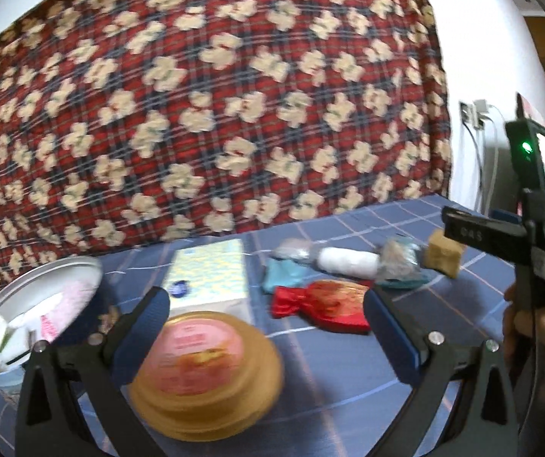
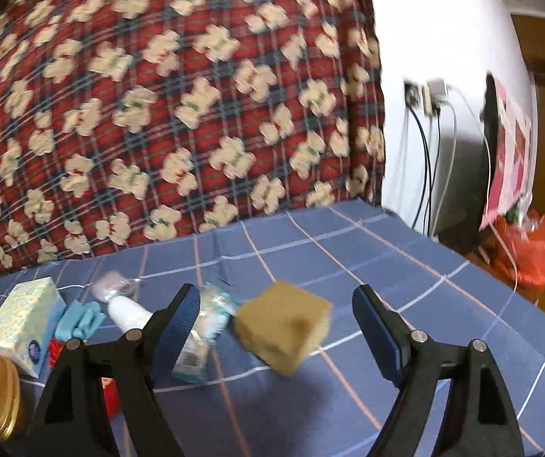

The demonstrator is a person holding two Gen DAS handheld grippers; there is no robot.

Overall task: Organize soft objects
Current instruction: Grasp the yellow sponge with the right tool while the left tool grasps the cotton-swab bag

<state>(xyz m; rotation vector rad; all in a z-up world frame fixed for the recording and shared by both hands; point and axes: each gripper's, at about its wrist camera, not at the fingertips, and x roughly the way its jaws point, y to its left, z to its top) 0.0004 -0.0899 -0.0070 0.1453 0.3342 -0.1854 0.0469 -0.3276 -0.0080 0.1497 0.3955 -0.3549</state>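
On the blue checked bedsheet (image 2: 348, 259) lie several soft things. My right gripper (image 2: 276, 304) is open, and a tan sponge (image 2: 284, 327) lies just ahead between its fingers, untouched. Left of the sponge are a clear packet (image 2: 204, 327), a white roll (image 2: 128, 312) and a blue cloth (image 2: 78, 320). My left gripper (image 1: 265, 304) is open above a gold round tin (image 1: 207, 369) with a pink label, which sits nearer its left finger. Beyond it lie a red candy-shaped cushion (image 1: 325, 304), the blue cloth (image 1: 284, 280), the white roll (image 1: 348, 261) and the sponge (image 1: 443, 253).
A tissue box (image 1: 207, 274) stands behind the tin. A silver-rimmed round container (image 1: 36, 304) with white and pink items sits at the left. A red patterned blanket (image 1: 196, 114) rises behind. A hand (image 1: 531, 335) is at the right. Wall sockets with cables (image 2: 428, 99) and a red bag (image 2: 527, 251) lie past the bed's right edge.
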